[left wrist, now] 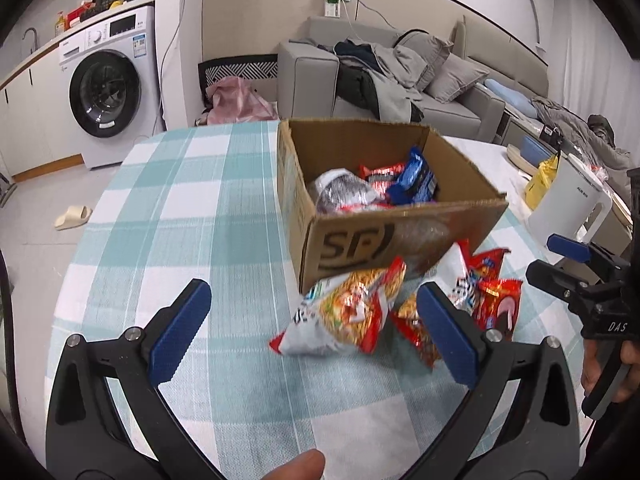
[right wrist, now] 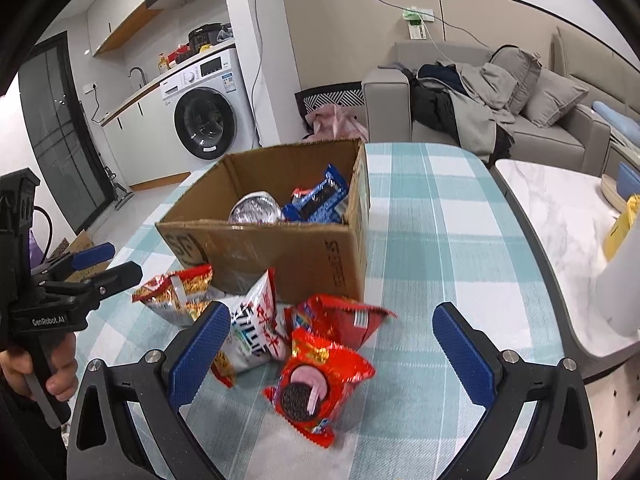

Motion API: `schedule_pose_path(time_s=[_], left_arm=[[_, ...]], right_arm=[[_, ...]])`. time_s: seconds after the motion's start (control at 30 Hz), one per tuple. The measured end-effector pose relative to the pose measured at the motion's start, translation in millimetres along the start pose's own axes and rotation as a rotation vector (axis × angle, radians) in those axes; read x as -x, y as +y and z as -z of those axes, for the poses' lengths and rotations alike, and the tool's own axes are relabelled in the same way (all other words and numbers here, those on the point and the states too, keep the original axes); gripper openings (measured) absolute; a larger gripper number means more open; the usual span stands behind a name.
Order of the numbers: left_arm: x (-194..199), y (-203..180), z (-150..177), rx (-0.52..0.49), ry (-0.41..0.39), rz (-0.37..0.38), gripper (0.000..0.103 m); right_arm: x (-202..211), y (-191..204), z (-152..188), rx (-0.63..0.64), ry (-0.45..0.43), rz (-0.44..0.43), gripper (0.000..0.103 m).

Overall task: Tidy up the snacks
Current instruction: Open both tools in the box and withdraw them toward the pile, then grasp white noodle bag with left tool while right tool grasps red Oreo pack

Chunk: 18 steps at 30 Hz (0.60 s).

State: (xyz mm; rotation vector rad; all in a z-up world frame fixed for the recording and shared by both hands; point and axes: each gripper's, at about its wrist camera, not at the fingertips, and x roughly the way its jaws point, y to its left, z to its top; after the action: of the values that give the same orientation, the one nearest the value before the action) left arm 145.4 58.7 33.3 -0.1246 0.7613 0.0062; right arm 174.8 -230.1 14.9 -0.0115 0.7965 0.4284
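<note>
An open cardboard box (left wrist: 352,236) stands on the checked tablecloth (left wrist: 192,208) and holds a blue pack (left wrist: 416,178), a silver pack (left wrist: 344,192) and a red one. Several snack packs lie in front of it. My left gripper (left wrist: 316,332) is open wide over a red-and-yellow noodle bag (left wrist: 344,316), which lies between its fingers without the pads pressing on it. My right gripper (right wrist: 332,354) is also open wide, with a red cookie pack (right wrist: 316,380) lying on the cloth between its fingers. A white bag (right wrist: 256,332) and another red bag (right wrist: 340,316) lie beside it.
A white kettle (left wrist: 572,204) and a yellow bag (left wrist: 544,180) stand on a marble side table (right wrist: 560,220) to the right. Behind the table are a grey sofa (left wrist: 452,96) with clothes and a washing machine (left wrist: 108,88). The table's rounded edge curves off at left.
</note>
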Motion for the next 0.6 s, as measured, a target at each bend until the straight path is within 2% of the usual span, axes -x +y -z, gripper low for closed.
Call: schedule_pose_path(time_s=[0.6], left_arm=[[-30.7,7.7,30.6,0.02,0.082,-0.022,0.102]], right_arm=[[-27.4,-18.6,43.2,-0.082,0.112,0.009,0.103]])
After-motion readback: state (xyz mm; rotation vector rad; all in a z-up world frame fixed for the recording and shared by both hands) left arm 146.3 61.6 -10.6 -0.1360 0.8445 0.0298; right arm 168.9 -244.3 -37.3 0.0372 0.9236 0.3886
